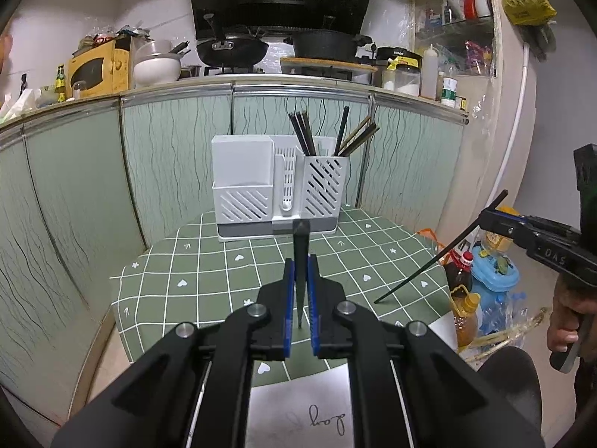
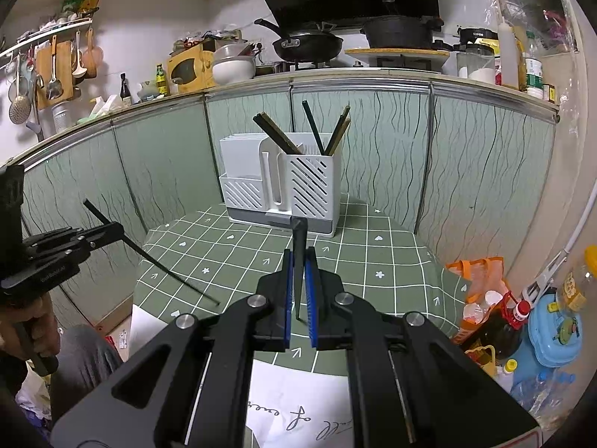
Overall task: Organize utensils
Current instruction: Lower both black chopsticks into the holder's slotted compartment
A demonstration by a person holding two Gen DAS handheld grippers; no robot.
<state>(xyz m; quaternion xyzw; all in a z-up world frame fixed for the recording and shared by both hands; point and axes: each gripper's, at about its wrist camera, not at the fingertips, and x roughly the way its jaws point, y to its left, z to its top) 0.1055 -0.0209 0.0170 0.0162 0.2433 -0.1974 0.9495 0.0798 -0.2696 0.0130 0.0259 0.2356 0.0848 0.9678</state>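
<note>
A white utensil holder stands at the far side of the green checked table; it also shows in the right wrist view. Several dark chopsticks stand in its right compartment. My left gripper is shut on a dark chopstick, held upright above the table. It appears at left in the right wrist view with its chopstick. My right gripper is shut on another dark chopstick. It appears at right in the left wrist view with its chopstick.
A white paper lies at the table's near edge. Bottles and a blue container stand on the floor to the right. Green cabinet fronts rise behind the table under a counter with pots.
</note>
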